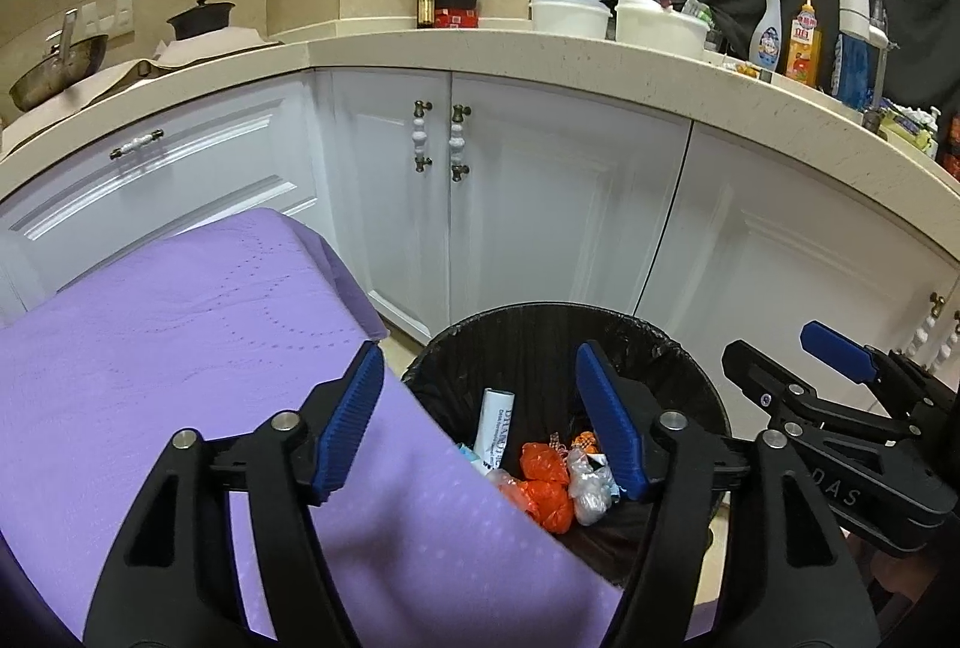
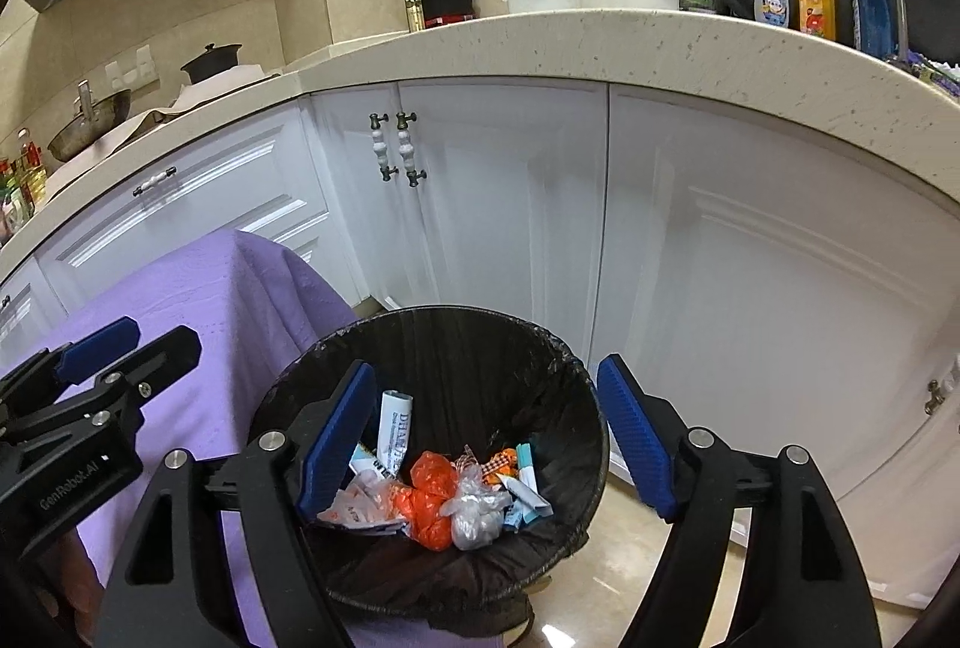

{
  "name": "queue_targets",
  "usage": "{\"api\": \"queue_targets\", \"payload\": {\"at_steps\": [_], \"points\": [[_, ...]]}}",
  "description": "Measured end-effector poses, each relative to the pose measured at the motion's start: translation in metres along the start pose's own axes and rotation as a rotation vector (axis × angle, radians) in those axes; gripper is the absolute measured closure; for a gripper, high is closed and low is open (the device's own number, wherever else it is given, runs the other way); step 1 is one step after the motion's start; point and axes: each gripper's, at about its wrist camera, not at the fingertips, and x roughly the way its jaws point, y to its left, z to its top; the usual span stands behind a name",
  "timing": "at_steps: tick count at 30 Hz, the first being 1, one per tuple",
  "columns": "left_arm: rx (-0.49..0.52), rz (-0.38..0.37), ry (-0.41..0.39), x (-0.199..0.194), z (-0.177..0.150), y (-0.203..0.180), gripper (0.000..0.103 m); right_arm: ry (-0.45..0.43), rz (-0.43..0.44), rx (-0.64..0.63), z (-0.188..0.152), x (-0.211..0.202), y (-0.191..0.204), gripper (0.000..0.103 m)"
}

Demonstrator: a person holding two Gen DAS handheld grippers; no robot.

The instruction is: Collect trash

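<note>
My landmark is the black bin (image 2: 432,348), round, lined with a crinkled black bag, standing upright. At its bottom lies the trash (image 2: 444,492): a crumpled orange plastic bag (image 2: 429,498) in the middle, a knotted clear bag (image 2: 477,513) touching its right side, a white printed tube (image 2: 395,429) leaning up the left wall, and pale blue-and-white wrappers (image 2: 528,486) toward the right.

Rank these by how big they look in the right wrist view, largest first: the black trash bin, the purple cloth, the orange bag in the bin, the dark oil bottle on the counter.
1. Purple cloth and black trash bin: too alike to rank; grippers partly hide both.
2. Orange bag.
3. Dark oil bottle, though its distance shrinks it.
</note>
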Motion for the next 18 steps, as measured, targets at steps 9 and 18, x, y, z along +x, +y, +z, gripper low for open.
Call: {"api": "queue_targets", "payload": {"at_steps": [9,18], "points": [[-0.007,0.022,-0.034,-0.046,-0.013,0.005,0.028,-0.023,0.0,-0.022,-0.011,-0.034,0.011,0.027],[-0.012,0.032,-0.072,-0.089,-0.023,0.011,0.022,-0.056,0.001,-0.042,-0.021,-0.075,0.019,0.026]]}}
